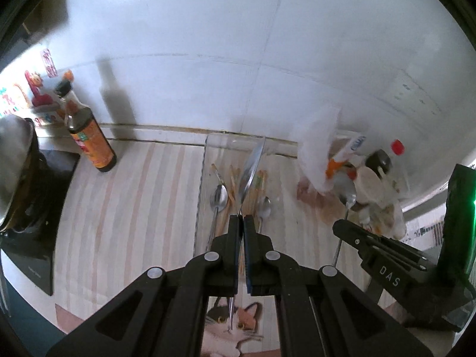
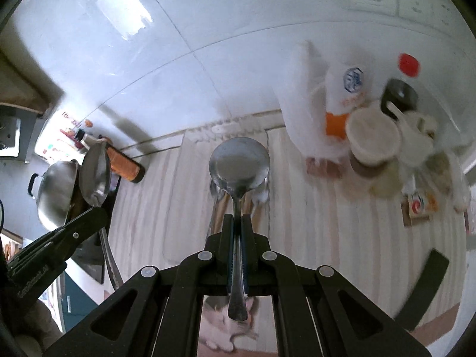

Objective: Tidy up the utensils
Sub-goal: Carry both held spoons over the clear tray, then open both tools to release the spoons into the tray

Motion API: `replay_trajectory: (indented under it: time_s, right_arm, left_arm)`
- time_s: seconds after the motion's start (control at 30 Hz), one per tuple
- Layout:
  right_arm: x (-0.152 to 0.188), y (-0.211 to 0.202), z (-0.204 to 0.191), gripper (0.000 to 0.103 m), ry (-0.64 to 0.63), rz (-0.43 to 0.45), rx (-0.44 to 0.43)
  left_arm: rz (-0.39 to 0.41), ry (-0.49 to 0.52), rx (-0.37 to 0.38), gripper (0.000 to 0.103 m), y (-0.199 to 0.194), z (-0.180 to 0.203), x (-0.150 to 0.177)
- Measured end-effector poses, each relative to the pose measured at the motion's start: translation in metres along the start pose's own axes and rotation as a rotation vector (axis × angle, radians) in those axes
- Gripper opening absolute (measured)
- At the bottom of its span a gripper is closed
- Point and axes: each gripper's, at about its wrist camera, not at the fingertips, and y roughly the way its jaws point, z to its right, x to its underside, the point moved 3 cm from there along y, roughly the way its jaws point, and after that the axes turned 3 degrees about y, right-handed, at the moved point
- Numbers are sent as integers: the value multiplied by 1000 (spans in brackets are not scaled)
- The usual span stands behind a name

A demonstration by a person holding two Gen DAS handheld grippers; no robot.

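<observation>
My left gripper (image 1: 241, 217) is shut on a metal spoon (image 1: 251, 166), seen edge-on, held above a clear tray (image 1: 205, 160). In the tray lie two metal spoons (image 1: 218, 197) and several wooden chopsticks (image 1: 233, 178). My right gripper (image 2: 237, 217) is shut on a second, round-bowled metal spoon (image 2: 239, 163), held above the same tray (image 2: 175, 178). The right gripper also shows in the left wrist view (image 1: 340, 226), to the right of the tray. The left gripper (image 2: 98, 209) with its spoon (image 2: 95, 175) shows at the left of the right wrist view.
A dark sauce bottle (image 1: 89, 136) stands at the back left by the tiled wall. A steel pot (image 2: 56, 190) sits on a black cooktop (image 1: 35, 226) at far left. Jars, bags and a red-capped bottle (image 2: 372, 136) crowd the back right. A striped mat (image 1: 134, 208) covers the counter.
</observation>
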Motion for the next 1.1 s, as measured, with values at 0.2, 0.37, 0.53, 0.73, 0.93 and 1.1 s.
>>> replay_trajectory:
  time_s: [0.2,0.37,0.53,0.73,0.93,1.1]
  right_arm:
    - [-30,58,-5,4,11,-68,22]
    - [-46,109,-1,4,26,-133,35]
    - [-53,139,-1,5,0,-169,68]
    - [-51,141,0,8,-2,-187,105]
    - [-44,103,-1,47,-46,-99,189]
    - [-23,68,4,72,-95,10,319]
  left_arm:
    - [-113,-53,36,1,61,-14,-23]
    - [-190,-81,35,1,103,-28,-35]
    - [-246,-97,30,2,127,-38,-40]
    - [-255,-69,-37,5,125,-39,-36]
    - [-146,8,-204,63,97,-40,-25]
    - [-49,44,-272,95,73,-43,-8]
